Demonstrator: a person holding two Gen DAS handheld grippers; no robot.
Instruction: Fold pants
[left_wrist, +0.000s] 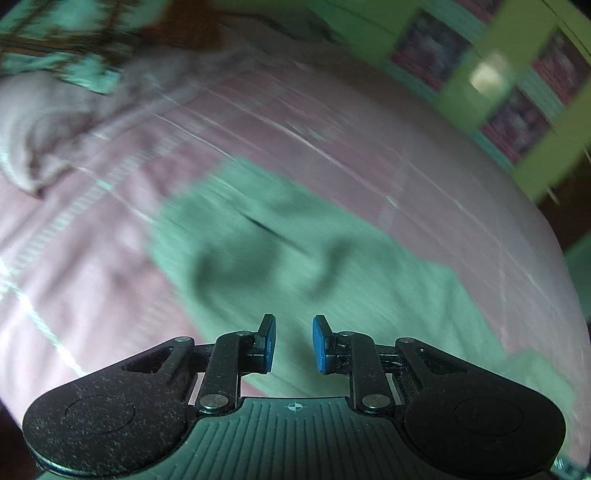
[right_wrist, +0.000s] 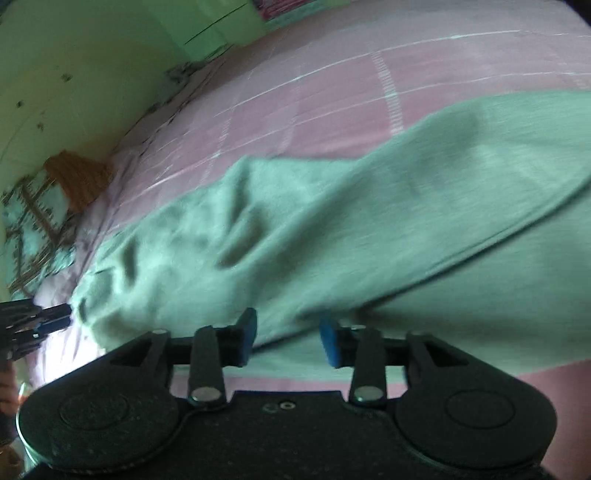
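Pale green pants (left_wrist: 295, 251) lie spread across a pink checked bedsheet (left_wrist: 110, 277), rumpled in the middle. My left gripper (left_wrist: 294, 341) hovers just above their near part, its blue pads apart and nothing between them. In the right wrist view the pants (right_wrist: 332, 221) stretch from lower left to upper right, with one long fold edge. My right gripper (right_wrist: 288, 341) hangs over their near edge, pads apart and no cloth pinched. The left gripper (right_wrist: 55, 319) shows at the left edge, right beside the crumpled end of the pants.
A bunched lilac cloth (left_wrist: 44, 129) and a teal patterned pillow (left_wrist: 55, 37) lie at the bed's far left. A green cabinet with dark panels (left_wrist: 517, 92) stands beyond the bed. A yellow-green wall (right_wrist: 74, 55) and an orange item (right_wrist: 77, 173) border the bed. A hand (right_wrist: 7, 391) holds the left gripper.
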